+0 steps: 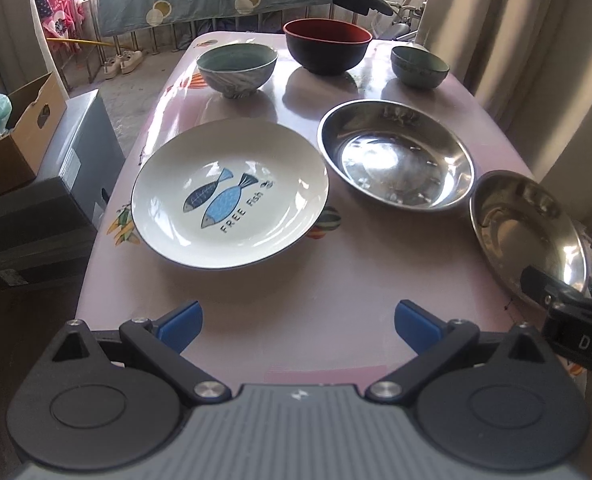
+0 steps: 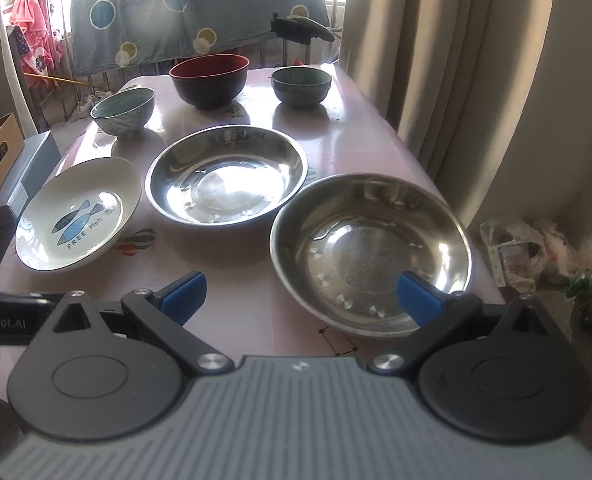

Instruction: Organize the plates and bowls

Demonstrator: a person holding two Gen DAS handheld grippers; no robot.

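Your left gripper (image 1: 298, 326) and right gripper (image 2: 300, 294) both hover with jaws spread, holding nothing. On the pink table (image 1: 336, 288) sit 3 plates in the near row (1 white fish plate (image 1: 229, 194), 2 steel) and 3 bowls behind them
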